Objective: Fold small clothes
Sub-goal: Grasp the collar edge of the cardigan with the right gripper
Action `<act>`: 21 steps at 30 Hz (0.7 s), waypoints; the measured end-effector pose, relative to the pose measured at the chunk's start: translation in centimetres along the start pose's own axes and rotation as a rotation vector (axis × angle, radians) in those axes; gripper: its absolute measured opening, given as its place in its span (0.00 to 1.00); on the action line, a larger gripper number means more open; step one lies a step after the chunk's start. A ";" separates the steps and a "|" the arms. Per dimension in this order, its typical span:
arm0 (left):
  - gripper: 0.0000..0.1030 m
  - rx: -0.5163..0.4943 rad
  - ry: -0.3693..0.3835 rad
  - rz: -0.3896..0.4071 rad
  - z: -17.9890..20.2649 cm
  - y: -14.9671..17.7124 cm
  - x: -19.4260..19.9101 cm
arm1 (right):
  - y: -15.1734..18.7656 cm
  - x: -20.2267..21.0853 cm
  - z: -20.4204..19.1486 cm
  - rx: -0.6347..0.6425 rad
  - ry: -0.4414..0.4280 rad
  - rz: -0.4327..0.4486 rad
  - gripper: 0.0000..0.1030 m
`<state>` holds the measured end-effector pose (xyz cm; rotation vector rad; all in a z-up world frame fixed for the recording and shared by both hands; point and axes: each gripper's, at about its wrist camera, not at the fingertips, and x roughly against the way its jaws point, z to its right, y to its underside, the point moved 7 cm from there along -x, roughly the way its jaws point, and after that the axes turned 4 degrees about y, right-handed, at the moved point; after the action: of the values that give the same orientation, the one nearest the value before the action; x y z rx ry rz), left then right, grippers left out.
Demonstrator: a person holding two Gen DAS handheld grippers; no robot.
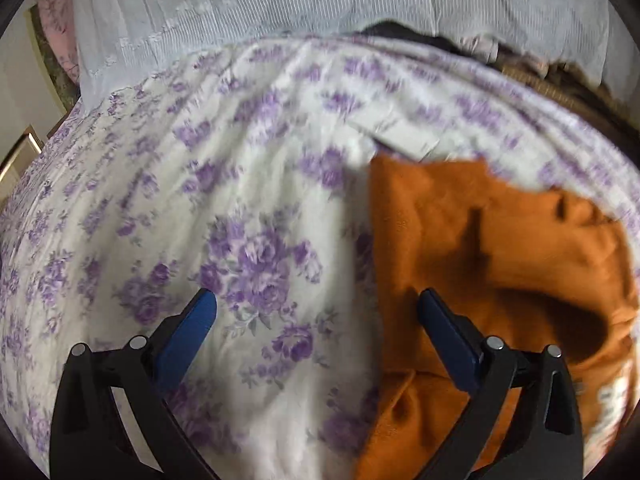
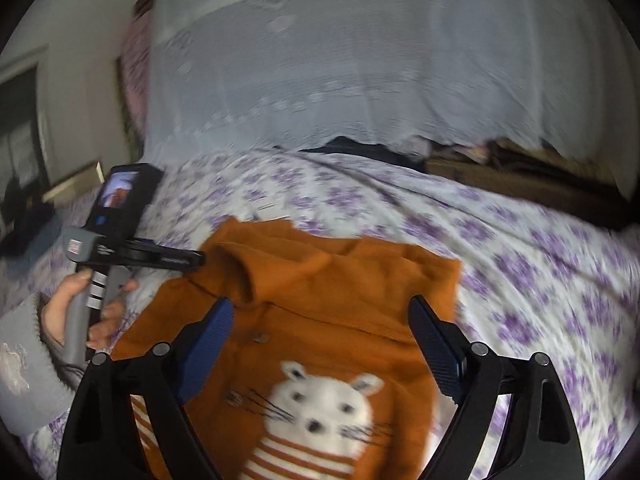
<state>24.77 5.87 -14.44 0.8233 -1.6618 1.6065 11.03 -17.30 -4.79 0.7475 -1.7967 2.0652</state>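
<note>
Centrally on the floral bedsheet (image 2: 540, 248) lies the orange sweater (image 2: 328, 288). Right gripper (image 2: 320, 336), fingers apart, hovers above it; left gripper (image 1: 316, 312), likewise spread, hovers over its edge.

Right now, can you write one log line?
left gripper open | right gripper open | orange sweater flat on floral bedsheet | unfolded

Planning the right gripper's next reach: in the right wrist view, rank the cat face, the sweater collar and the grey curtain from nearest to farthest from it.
1. Cat face: between the right gripper's fingers, below.
2. Sweater collar: just beyond the fingertips, left.
3. Grey curtain: far behind the bed.
</note>
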 end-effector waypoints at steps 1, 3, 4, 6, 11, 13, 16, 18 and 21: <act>0.96 -0.002 0.003 -0.011 -0.1 0.3 -0.6 | -0.7 -0.6 -1.2 0.032 0.007 -0.004 0.87; 0.96 -0.002 0.011 -0.021 -0.4 0.9 -1.1 | -1.9 -2.3 -3.8 0.104 0.022 -0.010 0.85; 0.96 -0.002 0.011 -0.016 -0.4 0.9 -1.0 | -2.4 -3.6 -5.5 0.155 0.037 -0.028 0.84; 0.96 0.013 0.022 -0.017 -0.6 1.0 -0.8 | -2.6 -6.2 -8.1 0.247 0.061 -0.071 0.79; 0.96 0.054 0.048 -0.030 -1.5 1.3 -0.8 | -1.9 -10.2 -9.6 0.298 0.146 -0.148 0.57; 0.96 0.040 0.028 -0.029 -1.3 1.3 -0.9 | -1.5 -11.5 -9.3 0.285 0.178 -0.177 0.47; 0.96 0.011 -0.004 -0.024 -1.1 1.4 -1.0 | -1.8 -12.3 -8.5 0.247 0.169 -0.176 0.10; 0.96 0.016 0.003 -0.025 -1.3 1.4 -0.9 | -2.9 -11.3 -6.6 0.104 0.128 -0.142 0.06; 0.96 0.015 -0.001 -0.022 -1.2 1.5 -0.9 | -2.9 -9.0 0.6 -0.230 0.115 -0.084 0.10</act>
<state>24.12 7.13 -16.04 0.8476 -1.6379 1.6048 20.04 -16.47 -7.43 0.6155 -1.8639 1.7722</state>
